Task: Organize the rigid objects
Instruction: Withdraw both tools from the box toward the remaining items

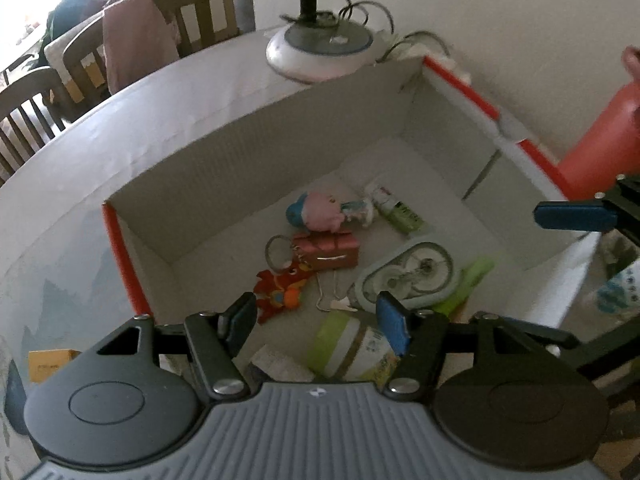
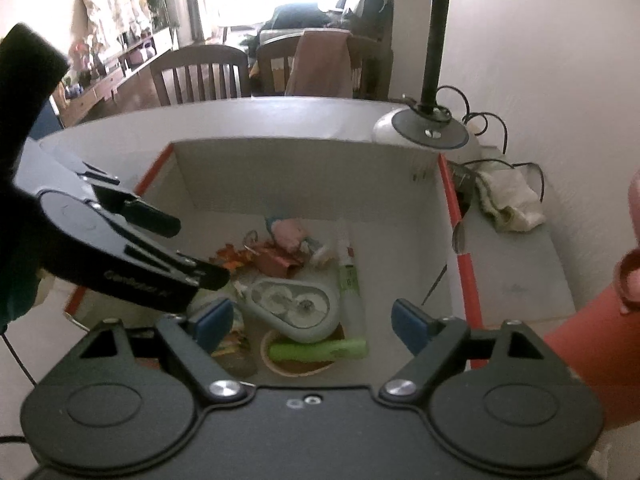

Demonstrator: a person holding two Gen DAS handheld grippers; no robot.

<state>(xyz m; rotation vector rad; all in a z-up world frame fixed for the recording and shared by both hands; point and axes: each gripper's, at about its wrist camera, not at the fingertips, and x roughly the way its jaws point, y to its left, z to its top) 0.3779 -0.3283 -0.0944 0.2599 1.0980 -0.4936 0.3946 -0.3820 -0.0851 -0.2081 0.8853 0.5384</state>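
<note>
A white box with red edges (image 1: 256, 152) (image 2: 304, 168) stands on the table and holds several small items. Among them are a pink plush toy (image 1: 320, 210) (image 2: 288, 232), a pink gift-shaped box (image 1: 332, 250), an orange keychain figure (image 1: 280, 292), a grey correction-tape dispenser (image 1: 408, 276) (image 2: 292, 308), a green-labelled tube (image 1: 396, 208) (image 2: 350, 276) and a green-capped bottle (image 1: 352, 344). My left gripper (image 1: 318, 322) hovers open above the box's near side, nothing between its fingers. My right gripper (image 2: 314, 324) is open too, over the dispenser, empty.
A lamp base (image 1: 320, 48) (image 2: 428, 130) with cables stands behind the box. A crumpled cloth (image 2: 508, 200) lies at the right by the wall. A person's red sleeve (image 1: 600, 140) (image 2: 592, 360) is at the right. Wooden chairs (image 2: 200, 76) stand beyond the table. A yellow card (image 1: 52, 364) lies left.
</note>
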